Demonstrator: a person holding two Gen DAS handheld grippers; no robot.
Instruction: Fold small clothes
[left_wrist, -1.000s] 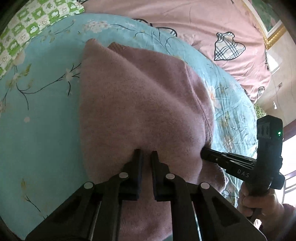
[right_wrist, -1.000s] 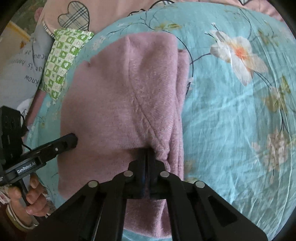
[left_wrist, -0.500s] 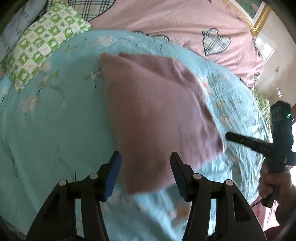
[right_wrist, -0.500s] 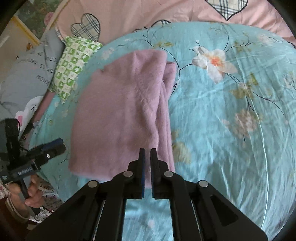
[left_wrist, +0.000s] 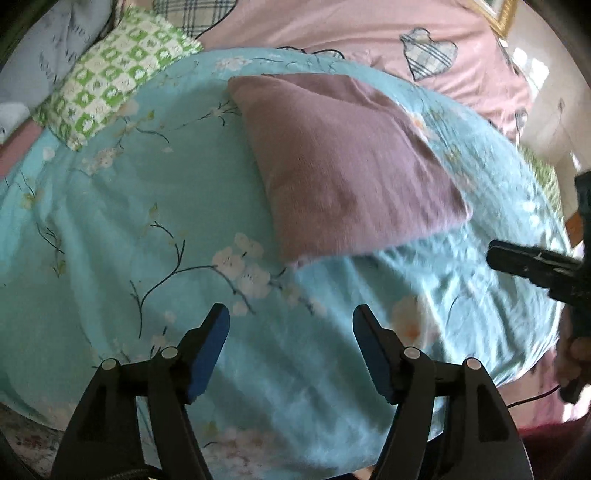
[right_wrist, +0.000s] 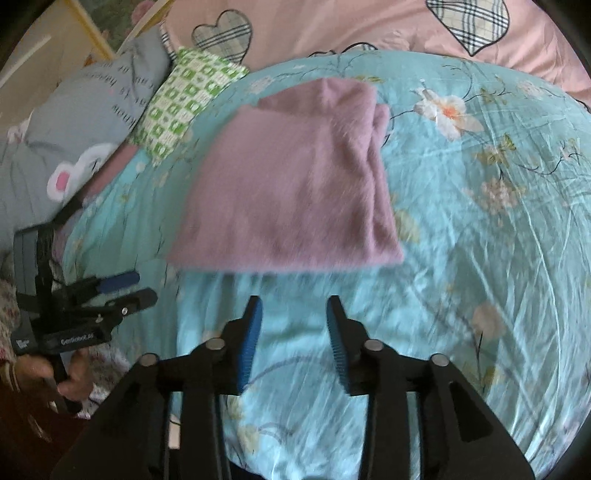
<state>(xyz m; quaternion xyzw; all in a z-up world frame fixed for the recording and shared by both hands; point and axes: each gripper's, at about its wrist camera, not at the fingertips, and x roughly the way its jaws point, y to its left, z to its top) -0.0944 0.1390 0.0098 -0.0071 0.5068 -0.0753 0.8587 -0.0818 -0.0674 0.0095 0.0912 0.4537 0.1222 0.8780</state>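
Left wrist view: left gripper (left_wrist: 291, 322) nearest, jaws spread wide, blue pads (left_wrist: 208, 350) facing each other, nothing between them but bare sheet; jaws have just been opening; it hangs over the teal floral sheet (left_wrist: 110, 229), clear of the cloth; right gripper (left_wrist: 532, 266) pokes in from the right edge, a hand (left_wrist: 576, 360) on its grip, tip short of the garment's near-right corner, not touching; view is motion-blurred.

Right wrist view: right gripper (right_wrist: 294, 319) nearest, jaws parted about halfway, empty, just been opening as well; only sheet between the pads; left gripper (right_wrist: 138, 286) sits at the left edge, jaws apart, held by a hand (right_wrist: 55, 371) with a floral-print sleeve behind it.

Pink fleece garment (left_wrist: 343, 166) lies flat on the sheet just beyond both grippers, folded into a rough rectangle, free of both; seen from the right gripper (right_wrist: 295, 184) its near hem runs across just ahead of the fingertips, folded layers stacked along its right edge.

Farther, left: green-and-white checked pillow (right_wrist: 184, 99) against the sheet's far-left edge, grey printed cushion (right_wrist: 85, 122) left of it; farthest: pink bedding (left_wrist: 351, 33) with 2 plaid heart patches in each view.
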